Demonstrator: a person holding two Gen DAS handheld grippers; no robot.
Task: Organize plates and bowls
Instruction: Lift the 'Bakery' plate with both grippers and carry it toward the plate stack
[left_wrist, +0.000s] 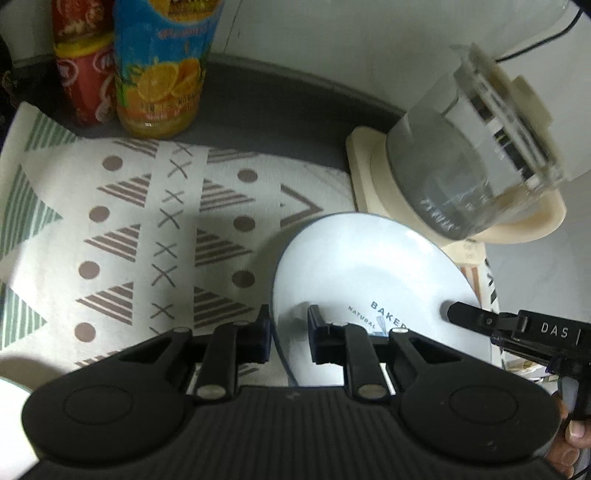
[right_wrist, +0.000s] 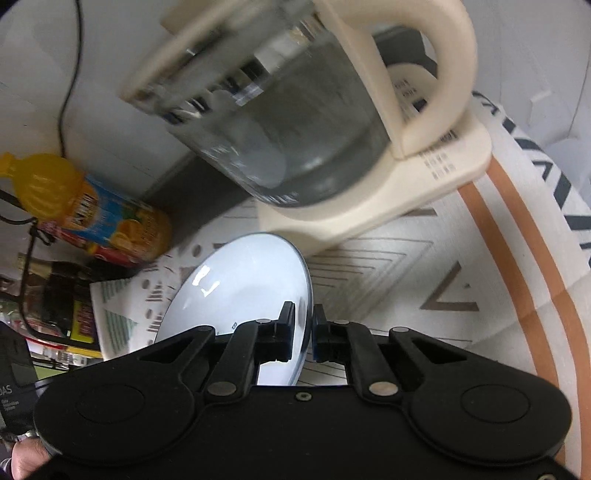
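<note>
Here, a round pale blue ceramic plate (left_wrist: 369, 273) printed with the words "BAKED" and "NATURAL" is held by its rim from two sides. The left gripper (left_wrist: 289, 334) has its fingers (left_wrist: 317, 332) pinching the rim at the plate's 7 o'clock edge. The right gripper (right_wrist: 303, 334) pinches the opposite rim, its fingers (right_wrist: 286, 332) pressed close together on the thin edge. The plate looks tilted and lifted off the white patterned cloth (left_wrist: 147, 229) covering the counter.

The main risk sits at 1 o'clock from the plate: a clear glass electric kettle with a cream handle (left_wrist: 476, 155) on a cream base (left_wrist: 373, 184), just beside the plate's far edge. Swinging the plate that way could knock it. Both grips hold only the narrow, glossy rim, so if the two hands pull apart or twist unevenly, the plate could slip. At 11 o'clock, well apart, stand an orange juice bottle (left_wrist: 162, 70) and a red soft-drink bottle (left_wrist: 83, 74).
</note>
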